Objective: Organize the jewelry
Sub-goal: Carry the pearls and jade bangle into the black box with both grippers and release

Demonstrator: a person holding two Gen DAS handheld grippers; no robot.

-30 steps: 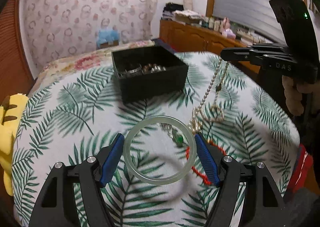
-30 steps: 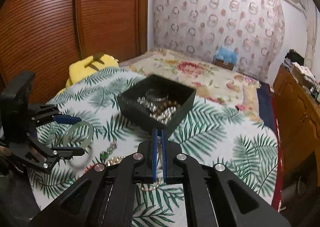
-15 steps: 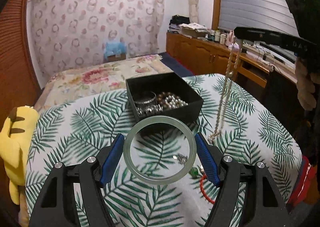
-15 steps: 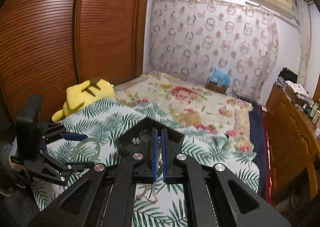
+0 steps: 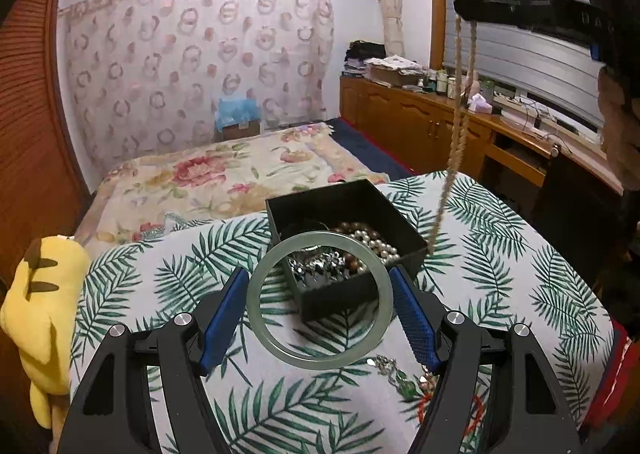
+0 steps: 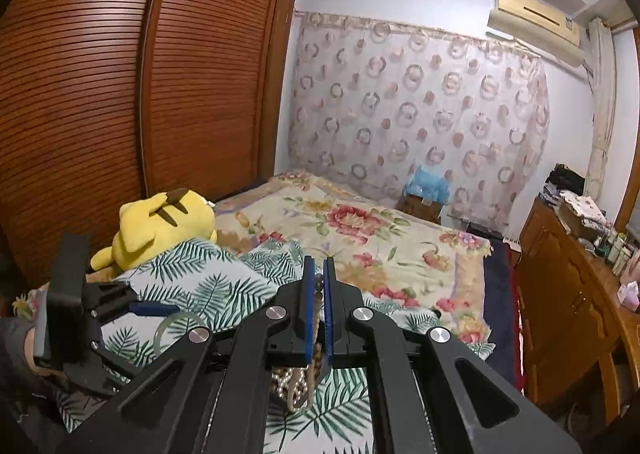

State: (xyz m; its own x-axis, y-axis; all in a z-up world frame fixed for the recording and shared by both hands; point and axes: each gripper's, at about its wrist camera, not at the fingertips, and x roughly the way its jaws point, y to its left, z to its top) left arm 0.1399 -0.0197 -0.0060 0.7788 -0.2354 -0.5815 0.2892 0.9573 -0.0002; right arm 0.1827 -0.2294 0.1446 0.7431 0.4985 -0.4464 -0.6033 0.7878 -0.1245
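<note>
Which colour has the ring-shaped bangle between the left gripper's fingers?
Pale translucent green; the bangle shows best in the left wrist view.

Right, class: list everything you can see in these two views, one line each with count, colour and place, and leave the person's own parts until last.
jewelry box: 1, black, open on the leaf-print cover, pearls and metal pieces inside
bangle: 1, pale green, held between the left gripper's fingers
bead necklace: 1, beige, hanging from the right gripper beside the box
loose jewelry: small pile, silver, green and red, on the cover near the left gripper
leaf-print cover: 1, white and green
plush toy: 1, yellow, at the cover's edge
floral bedspread: 1, cream and red, behind
wardrobe: 1, brown
left gripper: black, blue pads
right gripper: black, blue pads
</note>
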